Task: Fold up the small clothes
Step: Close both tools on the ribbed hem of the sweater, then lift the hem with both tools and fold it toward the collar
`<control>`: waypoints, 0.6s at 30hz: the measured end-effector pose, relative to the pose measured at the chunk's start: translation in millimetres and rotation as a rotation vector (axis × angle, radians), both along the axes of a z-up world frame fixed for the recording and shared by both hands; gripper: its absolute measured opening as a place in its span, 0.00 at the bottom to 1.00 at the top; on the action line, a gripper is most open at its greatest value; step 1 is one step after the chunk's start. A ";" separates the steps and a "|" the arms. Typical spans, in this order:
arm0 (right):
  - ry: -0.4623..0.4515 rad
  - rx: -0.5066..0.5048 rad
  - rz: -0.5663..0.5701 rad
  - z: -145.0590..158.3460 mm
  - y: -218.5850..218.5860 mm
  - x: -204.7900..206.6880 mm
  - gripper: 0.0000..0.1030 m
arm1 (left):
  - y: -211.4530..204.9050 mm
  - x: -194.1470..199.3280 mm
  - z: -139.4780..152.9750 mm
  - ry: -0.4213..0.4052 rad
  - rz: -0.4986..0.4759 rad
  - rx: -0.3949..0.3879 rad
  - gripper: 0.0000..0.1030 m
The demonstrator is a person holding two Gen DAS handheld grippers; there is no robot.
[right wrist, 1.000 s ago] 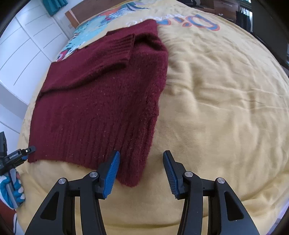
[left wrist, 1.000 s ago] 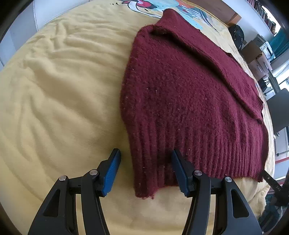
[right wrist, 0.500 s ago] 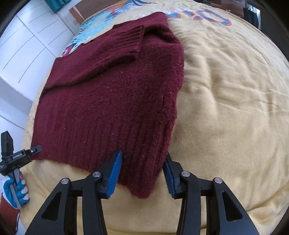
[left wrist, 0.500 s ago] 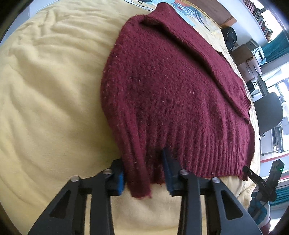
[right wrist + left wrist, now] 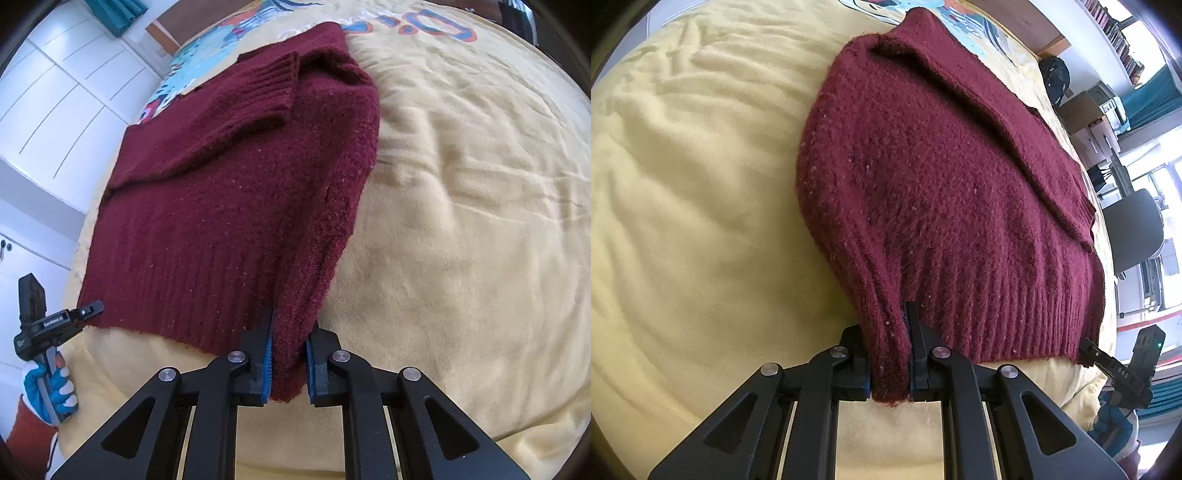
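Note:
A dark red knit sweater [image 5: 942,177] lies on a yellow bedspread [image 5: 683,221], its sleeves folded in over the body. My left gripper [image 5: 891,363] is shut on the sweater's near left hem corner and lifts it slightly. My right gripper [image 5: 289,363] is shut on the near right hem corner of the sweater [image 5: 229,206], which bunches up between the blue pads. Each gripper shows at the far hem corner in the other's view, the right one [image 5: 1123,369] and the left one [image 5: 51,321].
The bedspread [image 5: 461,221] has a colourful print at its far end [image 5: 439,22]. White cupboard doors [image 5: 55,110] stand to the left. A dark chair [image 5: 1134,229], boxes and a window are off the bed's right side.
Both grippers moved forward onto the hem corners and closed on them. The corners have risen off the bed.

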State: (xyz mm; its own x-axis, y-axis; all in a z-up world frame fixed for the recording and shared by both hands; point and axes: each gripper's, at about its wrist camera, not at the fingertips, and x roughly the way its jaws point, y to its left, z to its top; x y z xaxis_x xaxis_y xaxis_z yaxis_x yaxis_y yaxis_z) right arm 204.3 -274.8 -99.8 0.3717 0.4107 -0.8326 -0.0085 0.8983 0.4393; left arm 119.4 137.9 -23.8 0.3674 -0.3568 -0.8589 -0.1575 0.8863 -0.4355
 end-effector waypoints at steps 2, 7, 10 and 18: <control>-0.005 0.002 0.001 2.1 -0.1 -2.0 0.12 | -2.6 2.3 2.4 -0.005 -0.001 0.000 0.10; -0.030 0.020 0.002 13.0 -7.2 -3.0 0.11 | -4.1 5.4 13.1 -0.027 -0.005 -0.002 0.10; -0.052 0.032 0.001 22.8 -9.3 -1.4 0.11 | -1.0 5.8 22.4 -0.045 -0.007 -0.010 0.10; -0.130 0.084 -0.025 59.0 -13.9 14.3 0.11 | 0.6 23.3 58.9 -0.125 -0.014 -0.043 0.10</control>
